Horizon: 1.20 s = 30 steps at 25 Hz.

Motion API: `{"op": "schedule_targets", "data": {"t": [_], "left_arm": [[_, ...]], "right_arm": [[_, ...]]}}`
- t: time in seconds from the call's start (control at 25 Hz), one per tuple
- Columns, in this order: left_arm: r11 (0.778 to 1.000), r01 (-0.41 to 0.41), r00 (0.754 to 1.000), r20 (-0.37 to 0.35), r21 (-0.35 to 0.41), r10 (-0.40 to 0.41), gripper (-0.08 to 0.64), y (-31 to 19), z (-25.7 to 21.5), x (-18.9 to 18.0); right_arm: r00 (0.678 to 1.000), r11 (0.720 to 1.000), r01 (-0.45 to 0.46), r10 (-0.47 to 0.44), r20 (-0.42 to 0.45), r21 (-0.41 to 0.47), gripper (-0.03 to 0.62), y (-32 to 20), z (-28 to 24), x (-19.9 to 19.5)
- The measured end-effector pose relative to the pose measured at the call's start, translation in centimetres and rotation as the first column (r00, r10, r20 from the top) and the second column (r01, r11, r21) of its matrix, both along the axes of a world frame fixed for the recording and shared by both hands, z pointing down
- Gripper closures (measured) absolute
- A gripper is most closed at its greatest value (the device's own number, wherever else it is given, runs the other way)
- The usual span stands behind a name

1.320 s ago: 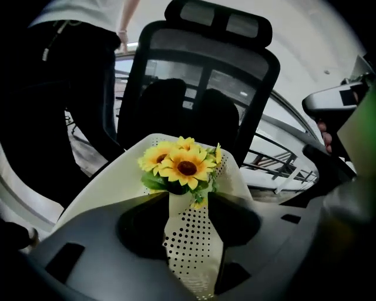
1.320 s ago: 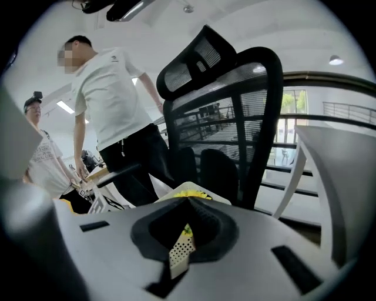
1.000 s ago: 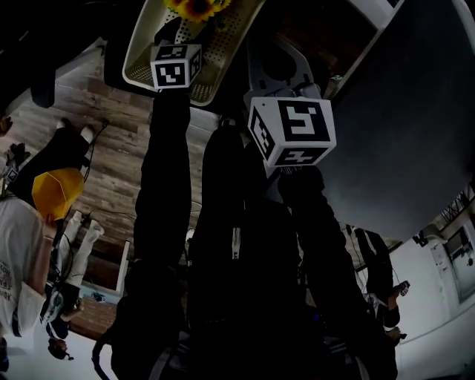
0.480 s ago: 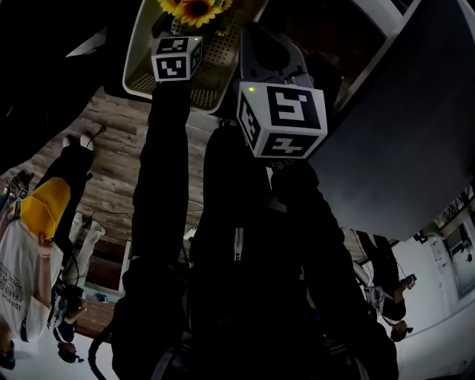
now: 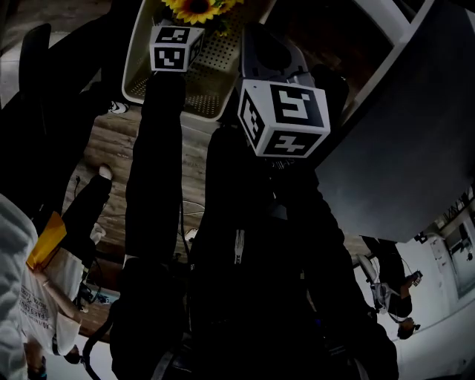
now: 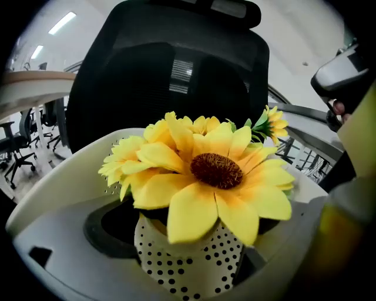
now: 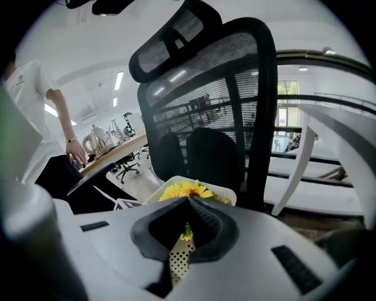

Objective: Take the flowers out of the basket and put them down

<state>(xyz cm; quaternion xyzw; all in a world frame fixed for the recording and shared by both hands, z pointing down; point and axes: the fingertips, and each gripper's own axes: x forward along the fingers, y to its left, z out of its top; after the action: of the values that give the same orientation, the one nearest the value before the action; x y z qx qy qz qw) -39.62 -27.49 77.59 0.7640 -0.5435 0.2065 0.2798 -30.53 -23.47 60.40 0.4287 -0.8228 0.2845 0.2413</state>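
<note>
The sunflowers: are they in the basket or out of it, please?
In the basket: the sunflowers sit inside the cream perforated basket, seen in every view.

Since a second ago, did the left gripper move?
Yes. The left gripper moved farther over the basket, toward the sunflowers; its jaws have just been opening, gripping nothing.

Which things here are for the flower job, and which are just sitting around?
For the job:
- sunflowers
- white basket holding them

Just around:
- black office chair
- desk
- person in a white shirt
</note>
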Motion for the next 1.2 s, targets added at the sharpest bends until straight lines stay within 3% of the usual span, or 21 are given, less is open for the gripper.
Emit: {"op": "schedule_targets", "data": {"t": [0.12, 0.24, 0.48, 1.2], "left_arm": [[0.999, -0.039, 0.999, 0.031, 0.001, 0.039, 0.067, 0.4, 2.4, 10.0], [0.999, -0.044, 0.998, 0.053, 0.015, 0.043, 0.067, 1.2, 3.5, 14.9], [0.997, -0.069, 0.992, 0.112, 0.034, 0.065, 0.066, 0.6, 3.7, 14.7], [0.980, 0.025, 0.995, 0.089, 0.197, -0.044, 0.066, 2.0, 1.0, 15.0]], "right_arm": [[1.000, 1.000, 0.001, -0.001, 0.007, -0.007, 0.578, 1.1, 2.4, 9.6], [1.000, 1.000, 0.008, -0.008, 0.018, -0.012, 0.578, 2.6, 3.6, 14.2], [0.999, 1.000, 0.018, -0.018, 0.043, -0.008, 0.578, 2.6, 3.7, 13.8], [0.995, 0.999, 0.046, -0.048, 0.083, 0.025, 0.578, 2.8, 2.8, 13.5]]}}
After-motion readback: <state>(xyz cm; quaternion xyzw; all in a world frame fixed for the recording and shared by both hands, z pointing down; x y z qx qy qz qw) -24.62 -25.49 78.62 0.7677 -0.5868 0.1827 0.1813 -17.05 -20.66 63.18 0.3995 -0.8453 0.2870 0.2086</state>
